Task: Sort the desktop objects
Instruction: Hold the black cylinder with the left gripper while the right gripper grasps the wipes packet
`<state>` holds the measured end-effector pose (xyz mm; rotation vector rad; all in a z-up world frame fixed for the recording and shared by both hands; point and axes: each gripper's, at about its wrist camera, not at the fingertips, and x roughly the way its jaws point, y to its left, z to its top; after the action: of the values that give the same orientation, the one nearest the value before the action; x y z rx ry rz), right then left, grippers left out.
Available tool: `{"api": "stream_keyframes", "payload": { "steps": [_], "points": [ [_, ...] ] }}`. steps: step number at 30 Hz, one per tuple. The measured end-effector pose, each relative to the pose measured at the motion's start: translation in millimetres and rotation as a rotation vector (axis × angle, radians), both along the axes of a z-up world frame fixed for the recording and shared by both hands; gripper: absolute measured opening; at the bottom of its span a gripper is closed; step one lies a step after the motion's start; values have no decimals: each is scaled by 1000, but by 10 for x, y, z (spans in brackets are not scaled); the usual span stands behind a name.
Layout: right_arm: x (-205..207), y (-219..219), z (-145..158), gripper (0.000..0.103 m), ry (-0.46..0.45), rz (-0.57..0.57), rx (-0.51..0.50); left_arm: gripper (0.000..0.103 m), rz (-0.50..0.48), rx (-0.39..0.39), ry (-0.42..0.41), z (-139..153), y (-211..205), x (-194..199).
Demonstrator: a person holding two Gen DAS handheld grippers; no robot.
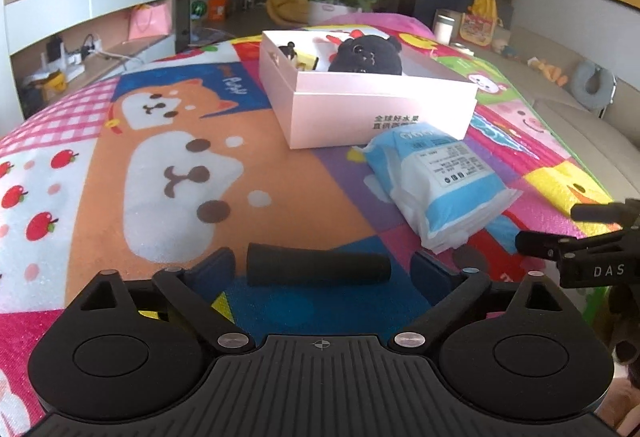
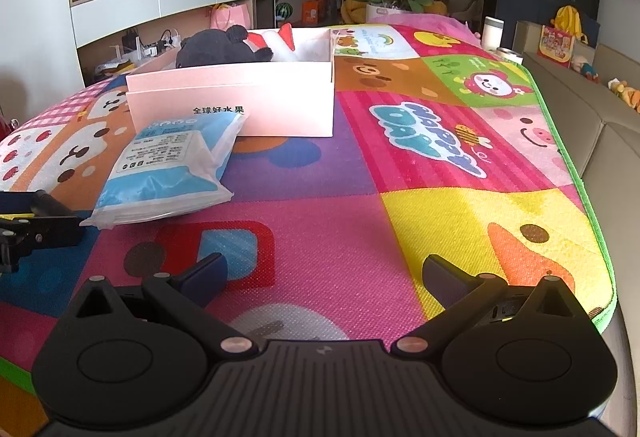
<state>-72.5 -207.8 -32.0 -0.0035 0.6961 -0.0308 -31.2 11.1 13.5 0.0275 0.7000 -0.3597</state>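
With the plush already in the box at upper centre, the tissue pack and black roll remain on the table, the roll lying untouched between my wide-open left jaws, my right jaws open and empty.

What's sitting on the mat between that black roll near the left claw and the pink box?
In the left wrist view, only bare mat lies straight between the black roll and the pink box; the blue tissue pack lies off to the right.
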Motion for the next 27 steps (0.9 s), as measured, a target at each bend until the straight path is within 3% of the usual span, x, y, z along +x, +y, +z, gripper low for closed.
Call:
{"api": "stream_keyframes", "payload": {
  "steps": [6, 11, 16, 18, 23, 27],
  "points": [
    [51, -45, 72, 103, 18, 59, 29, 103, 15, 79, -17, -37, -80, -69],
    [222, 122, 430, 103, -63, 155, 88, 103, 31, 90, -15, -42, -93, -87],
    [689, 408, 446, 103, 5, 211, 195, 103, 33, 91, -21, -49, -94, -105],
    [823, 519, 373, 103, 18, 199, 175, 103, 30, 88, -22, -48, -87, -108],
    [835, 585, 269, 81, 72, 204, 121, 103, 29, 69, -24, -45, -62, -109],
    [607, 414, 188, 79, 48, 110, 15, 103, 32, 43, -26, -39, -31, -110]
  ]
}}
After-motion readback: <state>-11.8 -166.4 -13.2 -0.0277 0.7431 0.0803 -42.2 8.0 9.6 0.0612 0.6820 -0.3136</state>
